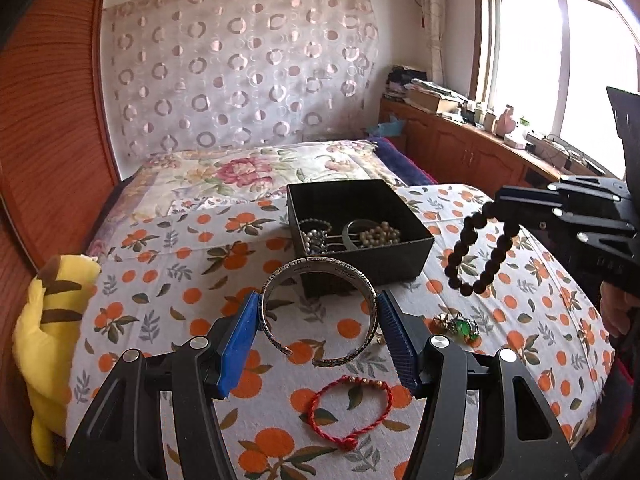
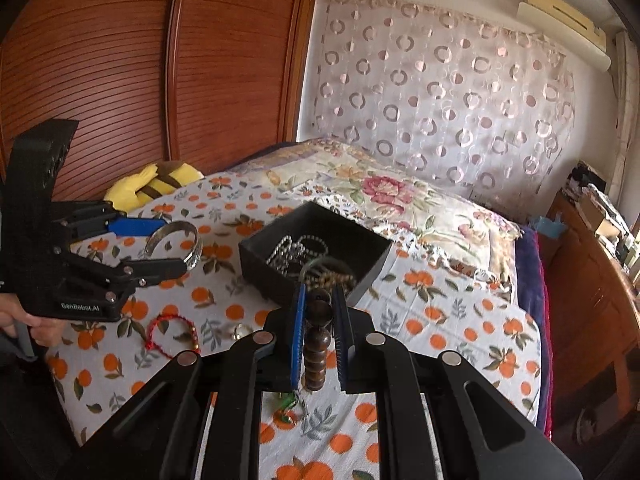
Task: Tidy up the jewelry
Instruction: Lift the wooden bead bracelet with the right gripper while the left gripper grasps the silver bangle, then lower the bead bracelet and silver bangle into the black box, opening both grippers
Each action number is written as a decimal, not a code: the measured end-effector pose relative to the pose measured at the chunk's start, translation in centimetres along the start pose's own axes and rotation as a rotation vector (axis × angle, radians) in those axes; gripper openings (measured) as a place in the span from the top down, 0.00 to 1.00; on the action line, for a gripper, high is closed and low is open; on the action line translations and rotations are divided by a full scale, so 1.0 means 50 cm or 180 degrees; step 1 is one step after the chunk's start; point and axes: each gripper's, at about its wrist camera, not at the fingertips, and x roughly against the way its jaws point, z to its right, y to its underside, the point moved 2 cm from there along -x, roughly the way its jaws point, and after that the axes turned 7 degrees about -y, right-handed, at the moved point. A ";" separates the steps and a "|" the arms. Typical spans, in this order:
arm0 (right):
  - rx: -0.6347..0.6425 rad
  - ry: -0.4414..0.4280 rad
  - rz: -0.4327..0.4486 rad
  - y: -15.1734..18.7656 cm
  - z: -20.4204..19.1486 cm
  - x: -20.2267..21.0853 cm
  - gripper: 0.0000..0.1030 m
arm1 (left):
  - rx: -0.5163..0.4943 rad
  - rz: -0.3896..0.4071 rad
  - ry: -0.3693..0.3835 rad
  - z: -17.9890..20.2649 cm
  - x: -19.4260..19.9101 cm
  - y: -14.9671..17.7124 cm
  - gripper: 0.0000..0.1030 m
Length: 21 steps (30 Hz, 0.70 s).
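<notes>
Both tongs loaded, held above the bed near the black box.

We saw the left tongs about half open, blue pads clamped on the sides of the silver cuff bangle, low centre of the left wrist frame. We saw the right tongs nearly closed on the dark wooden bead bracelet, which hung from them at right of the left wrist frame. The black box, centre frame, held pearl strands and bangles. On the orange-print bedsheet lay the red cord bracelet at bottom centre and a green-stone piece at lower right.
</notes>
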 end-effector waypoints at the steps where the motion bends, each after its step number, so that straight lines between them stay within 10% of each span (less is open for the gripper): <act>1: 0.0007 -0.0005 0.0020 -0.008 0.001 0.002 0.86 | 0.0001 0.0007 0.0000 -0.001 0.000 -0.003 0.44; 21: -0.0009 0.0176 0.0078 -0.147 0.061 -0.112 0.86 | 0.0045 0.0057 -0.0048 -0.021 -0.052 -0.075 0.44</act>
